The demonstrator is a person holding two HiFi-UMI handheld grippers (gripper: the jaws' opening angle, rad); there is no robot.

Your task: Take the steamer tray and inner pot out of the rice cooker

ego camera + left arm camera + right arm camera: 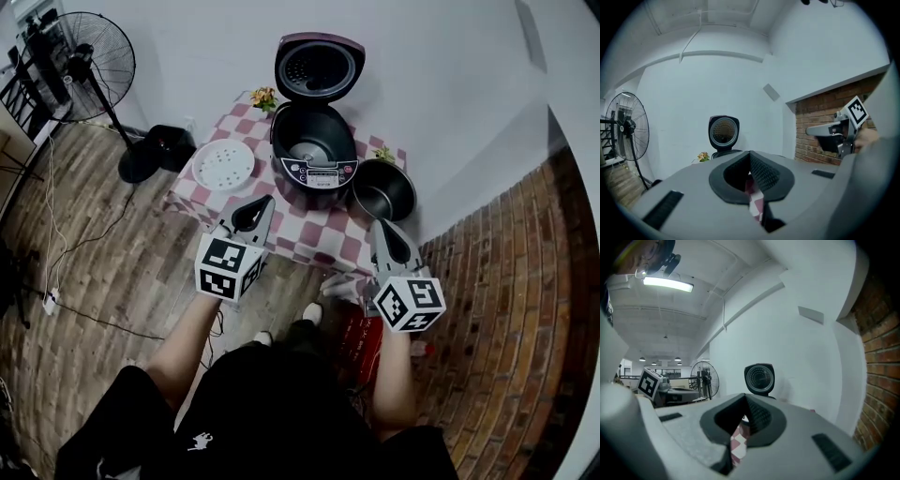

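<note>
The rice cooker (313, 142) stands on a small checked table (309, 230) with its lid raised (316, 66); that lid shows in the left gripper view (723, 131) and the right gripper view (759, 378). A white steamer tray (223, 165) lies on the table left of the cooker. The dark inner pot (383, 189) stands to its right. My left gripper (266, 203) is shut and empty, held near the table's front edge below the tray. My right gripper (377, 228) is shut and empty too, in front of the pot.
A standing fan (89, 56) is on the wooden floor at the left, with cables trailing from it. Small flower pots (263, 97) sit at the table's back. A brick wall (525, 309) runs along the right. The person's legs are below the table's front edge.
</note>
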